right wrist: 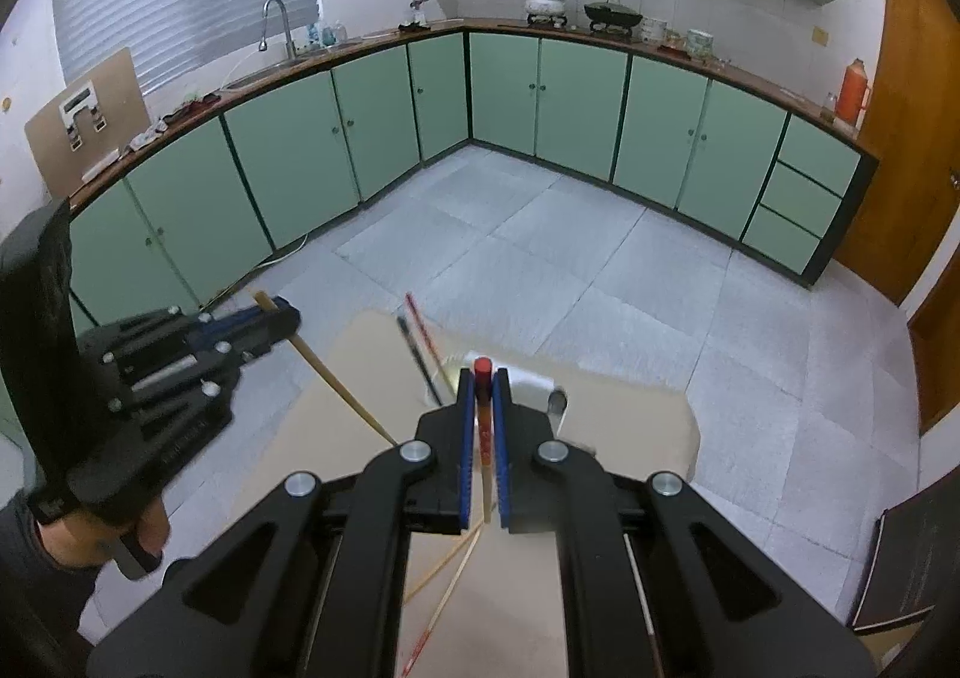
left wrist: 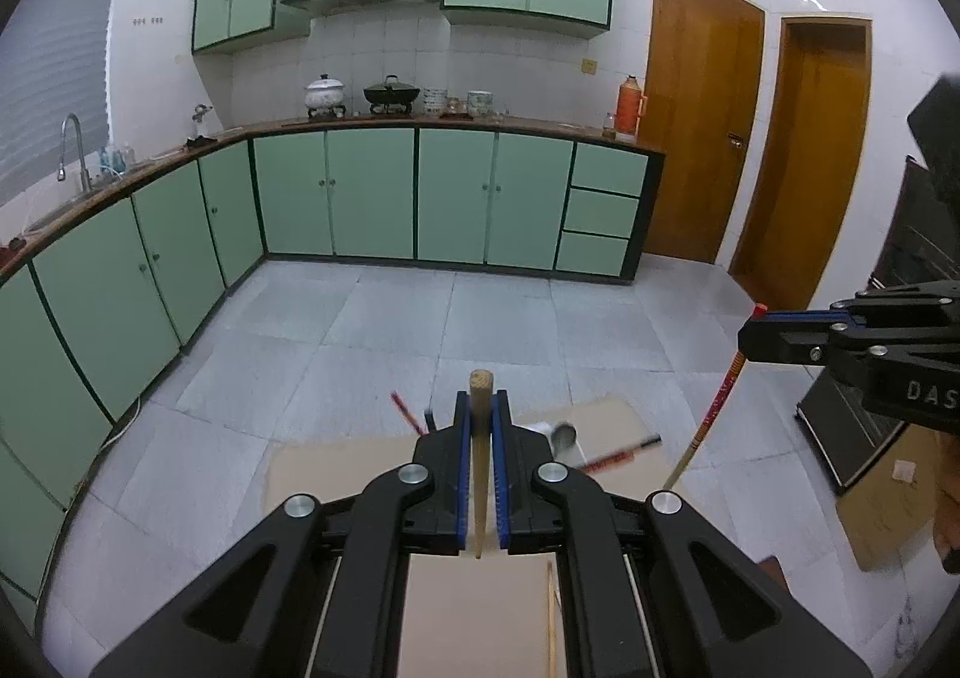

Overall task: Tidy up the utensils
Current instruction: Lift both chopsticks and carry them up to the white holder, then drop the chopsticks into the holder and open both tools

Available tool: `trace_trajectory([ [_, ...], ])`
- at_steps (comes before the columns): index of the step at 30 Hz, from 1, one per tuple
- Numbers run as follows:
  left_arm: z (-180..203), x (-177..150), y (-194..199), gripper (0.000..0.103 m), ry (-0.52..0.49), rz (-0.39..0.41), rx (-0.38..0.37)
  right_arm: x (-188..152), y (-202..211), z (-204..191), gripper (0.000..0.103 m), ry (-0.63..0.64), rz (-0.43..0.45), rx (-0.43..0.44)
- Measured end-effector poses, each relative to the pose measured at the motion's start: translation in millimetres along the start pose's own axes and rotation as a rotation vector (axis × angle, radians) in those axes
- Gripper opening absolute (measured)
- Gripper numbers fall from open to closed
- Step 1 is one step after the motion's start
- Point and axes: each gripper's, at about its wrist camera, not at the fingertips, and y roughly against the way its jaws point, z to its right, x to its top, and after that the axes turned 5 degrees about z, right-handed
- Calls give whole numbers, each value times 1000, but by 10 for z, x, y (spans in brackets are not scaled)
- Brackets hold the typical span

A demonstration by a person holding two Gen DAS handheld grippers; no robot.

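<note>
My left gripper (left wrist: pixel 480 414) is shut on a plain wooden chopstick (left wrist: pixel 480 474) that stands upright between its blue pads. It also shows in the right wrist view (right wrist: pixel 282 315), with the wooden chopstick (right wrist: pixel 336 387) slanting down. My right gripper (right wrist: pixel 482 396) is shut on a red-topped chopstick (right wrist: pixel 482 414). In the left wrist view the right gripper (left wrist: pixel 757 333) holds that red patterned chopstick (left wrist: pixel 714 408) at the right. Both are raised above a cardboard sheet (right wrist: pixel 630 420). A metal cup (left wrist: pixel 564 434) lies on its side there. Loose chopsticks (left wrist: pixel 618 453) lie near it.
Two more chopsticks (right wrist: pixel 420 336) stick up at the sheet's far side. Other loose ones (right wrist: pixel 447 576) lie below my right gripper. Green cabinets (left wrist: pixel 372 192) line the far and left walls. A cardboard box (left wrist: pixel 888 492) and a black rack (left wrist: pixel 852 432) stand at the right.
</note>
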Motion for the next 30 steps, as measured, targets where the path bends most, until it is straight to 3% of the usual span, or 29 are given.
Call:
trace_trajectory([
  [10, -138, 304, -587, 6, 28, 56, 23, 439, -557, 153, 5, -10, 17, -59],
  [20, -258, -252, -1214, 7, 56, -54, 11, -53, -1258, 422, 8, -67, -84, -51],
  [24, -258, -378, -1126, 27, 51, -60, -1, -184, -1222, 448, 11, -79, -70, -36],
  [28, -256, -466, -846, 37, 20, -53, 10, -360, -904, 465, 12, -90, 5, -14],
  [30, -259, -533, -667, 44, 16, -50, 17, -485, -706, 470, 18, -94, 50, -6],
])
